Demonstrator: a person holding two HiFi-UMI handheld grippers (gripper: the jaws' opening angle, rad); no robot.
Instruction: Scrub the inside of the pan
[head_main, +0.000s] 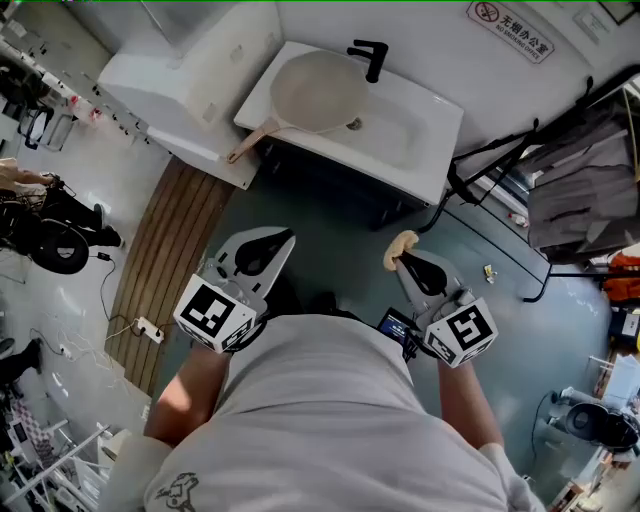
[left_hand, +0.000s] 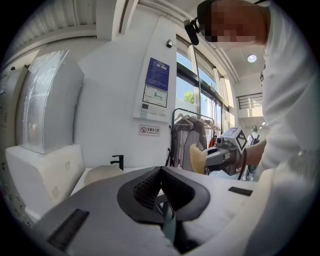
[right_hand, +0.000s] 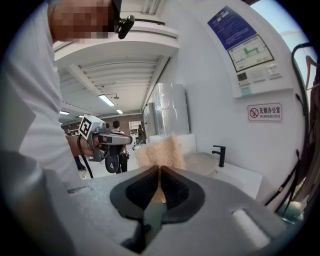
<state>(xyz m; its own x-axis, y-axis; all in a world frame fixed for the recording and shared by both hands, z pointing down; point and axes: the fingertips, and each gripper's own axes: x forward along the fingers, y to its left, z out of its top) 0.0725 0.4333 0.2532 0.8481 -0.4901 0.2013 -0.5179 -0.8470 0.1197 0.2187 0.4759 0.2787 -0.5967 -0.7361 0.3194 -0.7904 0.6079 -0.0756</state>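
A beige pan (head_main: 312, 92) lies in the white sink (head_main: 425, 128), its handle (head_main: 250, 143) pointing off the sink's near left corner, with a black faucet (head_main: 369, 58) behind it. Both grippers hang in the air well short of the sink. My left gripper (head_main: 283, 239) is shut with nothing in it; its jaws (left_hand: 160, 171) meet, and the pan (left_hand: 101, 175) shows far ahead. My right gripper (head_main: 401, 259) is shut on a tan sponge (head_main: 400, 244), which sticks up past the jaw tips (right_hand: 159, 171) as a rough pad (right_hand: 160, 151). The pan (right_hand: 201, 162) lies beyond it.
A big white box (head_main: 175, 75) stands left of the sink. A wooden slat mat (head_main: 165, 255) with a power strip (head_main: 150, 328) lies on the floor at left. A clothes rack (head_main: 580, 190) with grey garments stands at right. Cables run along the floor.
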